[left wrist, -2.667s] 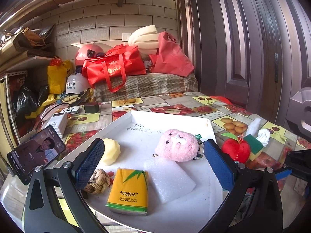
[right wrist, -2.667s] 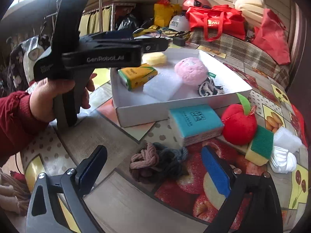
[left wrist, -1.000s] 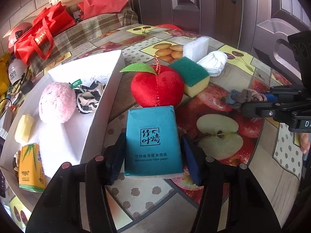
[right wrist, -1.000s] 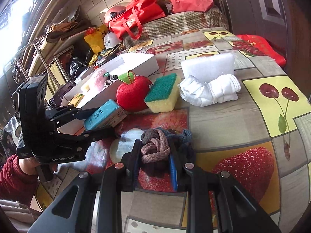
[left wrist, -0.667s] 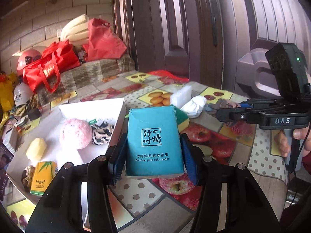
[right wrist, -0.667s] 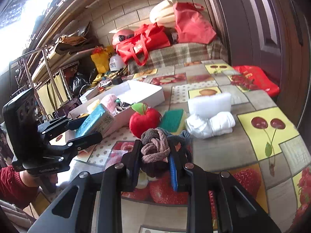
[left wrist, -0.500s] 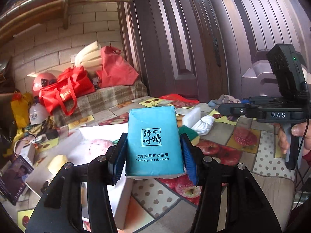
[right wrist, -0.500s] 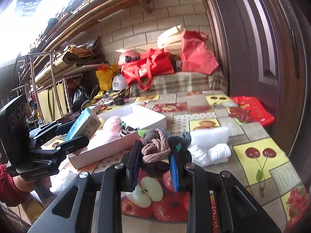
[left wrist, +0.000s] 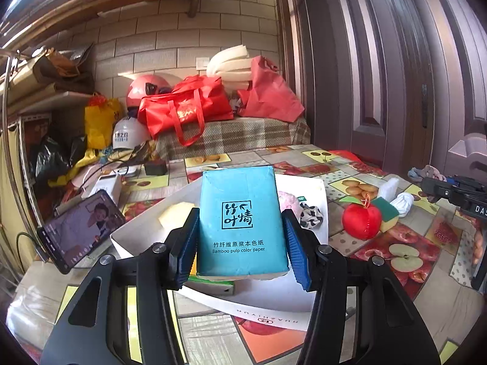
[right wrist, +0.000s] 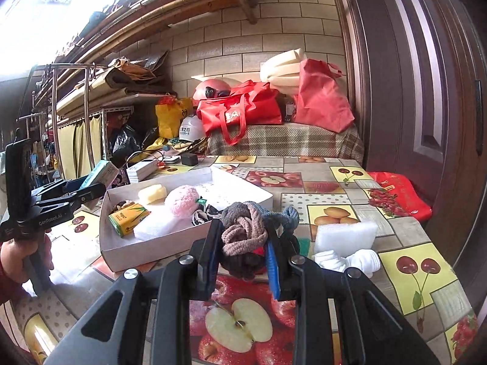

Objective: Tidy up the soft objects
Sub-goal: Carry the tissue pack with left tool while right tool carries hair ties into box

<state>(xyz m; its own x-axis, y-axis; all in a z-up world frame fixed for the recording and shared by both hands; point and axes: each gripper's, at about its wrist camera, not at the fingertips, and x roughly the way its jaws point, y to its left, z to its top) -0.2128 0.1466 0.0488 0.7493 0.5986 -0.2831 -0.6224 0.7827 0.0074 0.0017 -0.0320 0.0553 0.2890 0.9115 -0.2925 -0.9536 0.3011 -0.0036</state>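
Note:
My left gripper (left wrist: 240, 246) is shut on a teal tissue pack (left wrist: 241, 219), held upright in the air at the near edge of the white box (left wrist: 319, 188); the same pack (right wrist: 102, 173) shows far left in the right wrist view. My right gripper (right wrist: 242, 257) is shut on a knotted rope toy (right wrist: 243, 234) in brown, grey and blue, lifted above the table. In the box (right wrist: 106, 249) lie a yellow tissue pack (right wrist: 127, 216), a pink plush (right wrist: 182, 200), a yellow sponge (right wrist: 152, 193), a white foam pad (right wrist: 158, 226) and a black-and-white scrunchie (right wrist: 201, 214).
On the fruit-print tablecloth (right wrist: 404, 270) right of the box sit a red plush apple (left wrist: 362, 222), a green-yellow sponge (left wrist: 385, 214), white socks (right wrist: 350, 260) and a white foam block (right wrist: 345, 232). A phone (left wrist: 80, 231) stands at the left. Bags and helmets crowd the back.
Both grippers rose off the table with their loads. The left one swung left with the teal pack toward the box; the right one lifted the rope toy and turned toward the box too.

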